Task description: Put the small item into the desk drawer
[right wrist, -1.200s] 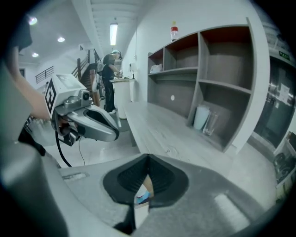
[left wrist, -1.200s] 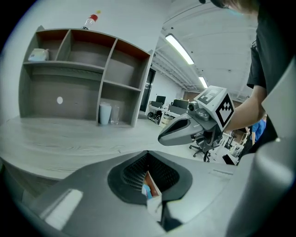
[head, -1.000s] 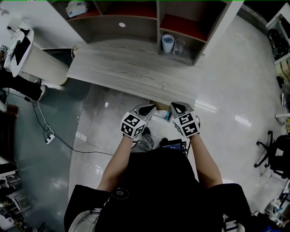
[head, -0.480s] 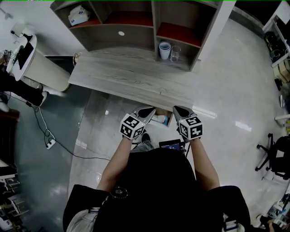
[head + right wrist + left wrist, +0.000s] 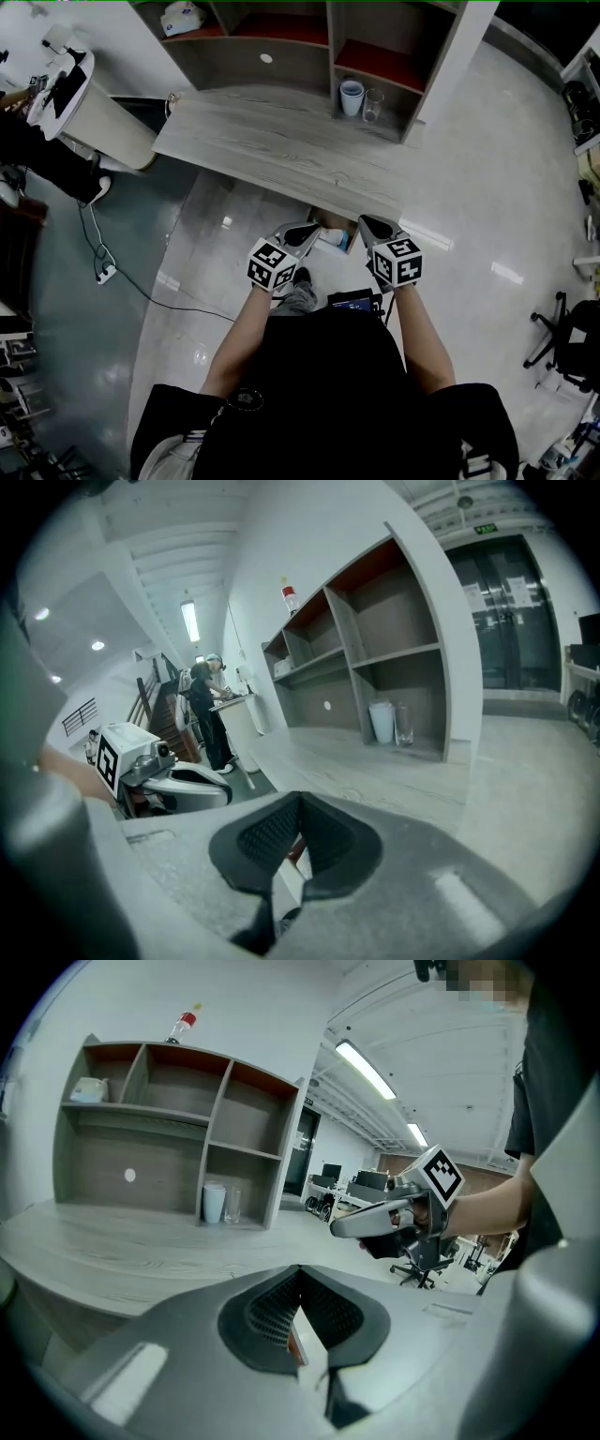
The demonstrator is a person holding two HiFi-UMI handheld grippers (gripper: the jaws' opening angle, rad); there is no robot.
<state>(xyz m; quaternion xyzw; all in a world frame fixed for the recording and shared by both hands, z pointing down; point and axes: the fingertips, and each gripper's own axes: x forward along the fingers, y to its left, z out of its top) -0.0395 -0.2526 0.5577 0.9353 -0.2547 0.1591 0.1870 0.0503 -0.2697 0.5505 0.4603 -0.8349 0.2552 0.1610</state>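
Grippers, head view: left gripper (image 5: 312,228) and right gripper (image 5: 367,223) hang side by side just off the front edge of the desk (image 5: 281,150), one on each side of the drawer (image 5: 324,222). Neither has moved much in the last second; mostly our head has drifted.
Drawer, head view: still pulled out under the desk edge, showing about as much as a second ago. Not pushed in.
Item, head view: a small white-and-blue thing (image 5: 333,237) lies in the drawer, between the two gripper tips. We take it for the item, though it is too small to be sure.
Left jaws, left gripper view: pads meet at the tips, closed, nothing pinched. A reddish sliver (image 5: 290,1344) shows through the gap lower down; we cannot tell what it is.
Surroundings, left gripper view: right gripper level with it, off to the right; cup (image 5: 214,1203) and glass (image 5: 232,1206) stand in the shelf (image 5: 244,1119), well apart from us.
Right jaws, right gripper view: fully closed on nothing, as through the whole last second.
Surroundings, right gripper view: left gripper alongside; a person (image 5: 206,714) stands far back.
Meaning: with both grippers empty and the item apparently in the drawer, we judge the placing done. Shutting the drawer is what may remain.
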